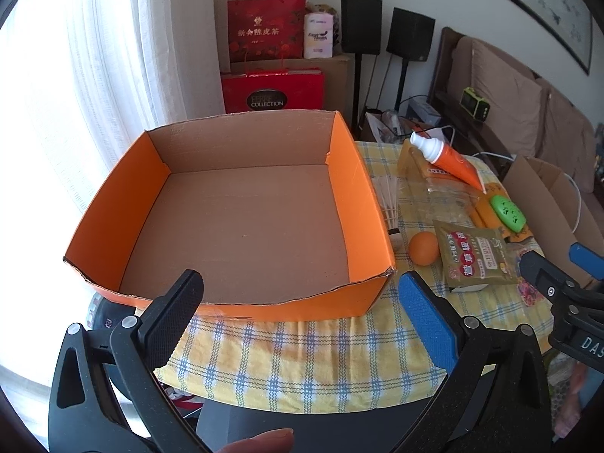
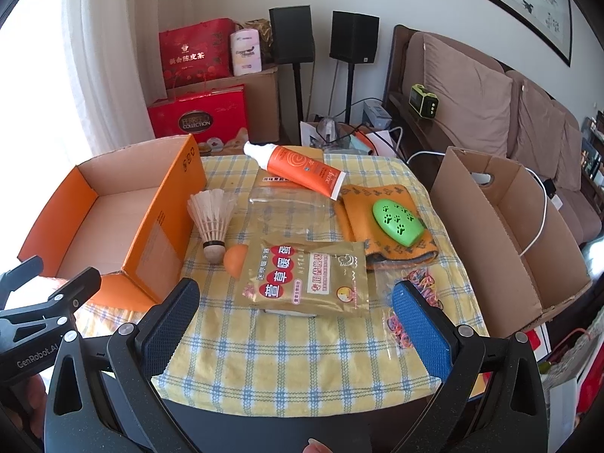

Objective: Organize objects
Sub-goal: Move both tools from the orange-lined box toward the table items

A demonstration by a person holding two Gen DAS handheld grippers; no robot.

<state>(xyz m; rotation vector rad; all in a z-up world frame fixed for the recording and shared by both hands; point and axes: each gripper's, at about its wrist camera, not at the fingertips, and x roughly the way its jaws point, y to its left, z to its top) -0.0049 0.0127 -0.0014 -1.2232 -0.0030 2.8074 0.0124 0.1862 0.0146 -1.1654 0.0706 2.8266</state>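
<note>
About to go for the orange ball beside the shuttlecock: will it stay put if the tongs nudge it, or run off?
The orange ball looks smooth and round, so it will probably roll at a light touch. It sits against the gold packet, whose edge may check it on that side. It looks small and likely light, so closing pads may squirt it out. The right tongs stand open.

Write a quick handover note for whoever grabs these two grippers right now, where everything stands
Left gripper: open, empty, hovering at the near edge of the orange box.
Right gripper: open, empty, over the checked cloth in front of the gold packet.
Box holds nothing, so nothing is sorted yet.
Loose on the cloth: shuttlecock and orange ball beside the box, orange tube lying on a clear bag, green paw-print case on an orange cloth, bag of rubber bands. A plain cardboard box stands to the right.
Left to do: all of it.
</note>
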